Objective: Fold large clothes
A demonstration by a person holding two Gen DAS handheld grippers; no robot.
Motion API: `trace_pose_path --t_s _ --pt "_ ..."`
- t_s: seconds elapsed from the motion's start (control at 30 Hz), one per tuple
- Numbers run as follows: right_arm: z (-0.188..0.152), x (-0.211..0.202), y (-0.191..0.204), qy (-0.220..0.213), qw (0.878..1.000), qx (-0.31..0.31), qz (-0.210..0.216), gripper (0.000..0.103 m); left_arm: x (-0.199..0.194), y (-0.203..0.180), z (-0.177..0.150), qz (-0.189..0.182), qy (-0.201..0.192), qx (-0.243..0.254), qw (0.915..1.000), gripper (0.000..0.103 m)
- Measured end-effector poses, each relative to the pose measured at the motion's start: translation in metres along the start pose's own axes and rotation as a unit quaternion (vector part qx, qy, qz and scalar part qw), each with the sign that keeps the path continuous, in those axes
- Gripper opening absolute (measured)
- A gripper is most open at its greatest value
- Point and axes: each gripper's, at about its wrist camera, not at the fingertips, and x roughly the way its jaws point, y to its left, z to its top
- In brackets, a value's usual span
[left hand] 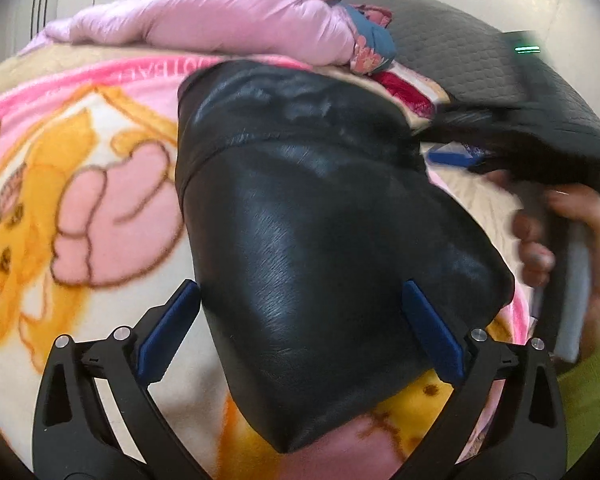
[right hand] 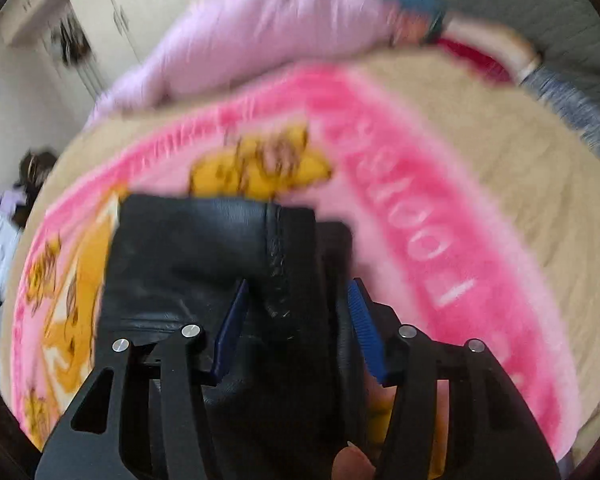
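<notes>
- While the black garment [left hand: 300,240] lies on the blanket [left hand: 80,208] that covers the bed, both grippers work at it.
- Garment: glossy, leather-like, black; a long smooth panel runs from near the left gripper up toward mid-bed; a stitched seam [right hand: 278,256] shows in the right wrist view.
- Left gripper [left hand: 300,320]: jaws spread wide, one blue pad on each side of the panel's width; whether the pads touch the material cannot be told.
- Right gripper [right hand: 296,332]: jaws partly closed around a bunched ridge of the garment at the seam; it appears to pinch it, though blur hides true contact.
- Right hand [left hand: 572,240]: visible at the edge of the left view, gripping its tool handle, blurred.
- Pink jacket [left hand: 228,12]: puffy, heaped at the far side of the bed, apart from the black garment.
- Step in hand, as judged: carrying one end of the garment over to make a fold.
- Advice: keep the right pinch firm on the seam, since slick material may slip; close the left jaws on an edge, not the broad panel; lay edges flush and smooth out trapped air before releasing.
</notes>
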Motion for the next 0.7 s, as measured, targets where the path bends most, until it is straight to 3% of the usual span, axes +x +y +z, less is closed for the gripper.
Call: trace_pose_path --t_s 0.03,0.1,0.2,0.3,0.5,0.6,0.63,0.67,0.7 --pt "0.002 0.008 0.0 0.014 1.0 -0.004 0.015 0.023 -0.004 -0.003 0.003 0.002 -0.009 0.01 0.9999 0.094" --pt "0.002 -0.001 0.011 -0.004 0.999 -0.038 0.033 0.012 -0.004 -0.008 0.01 0.018 -0.011 0.028 0.9994 0.094" --pt "0.006 -0.039 0.01 -0.064 0.991 -0.041 0.11 0.01 0.002 -0.009 0.012 0.023 -0.004 0.025 0.9994 0.094" --pt "0.015 -0.057 -0.008 -0.095 0.98 -0.021 0.175 0.01 0.002 -0.019 0.008 0.019 -0.014 0.041 0.9989 0.094" --pt "0.019 -0.009 -0.052 -0.054 0.986 0.059 0.147 0.011 0.01 -0.025 0.006 0.008 -0.001 0.055 0.9985 0.094" --pt "0.007 0.008 -0.062 -0.05 0.987 0.074 0.134 0.017 0.013 -0.024 0.003 0.005 0.0 0.059 0.9982 0.094" --pt "0.004 0.008 -0.063 -0.051 0.987 0.079 0.129 0.027 0.013 -0.024 0.003 0.004 0.0 0.059 0.9983 0.094" --pt "0.0 0.009 -0.065 -0.045 0.988 0.086 0.117 0.047 0.013 -0.023 0.003 0.004 0.0 0.058 0.9983 0.094" --pt "-0.002 0.012 -0.068 -0.036 0.989 0.094 0.11 0.054 0.011 -0.023 0.003 0.002 0.0 0.055 0.9985 0.094"
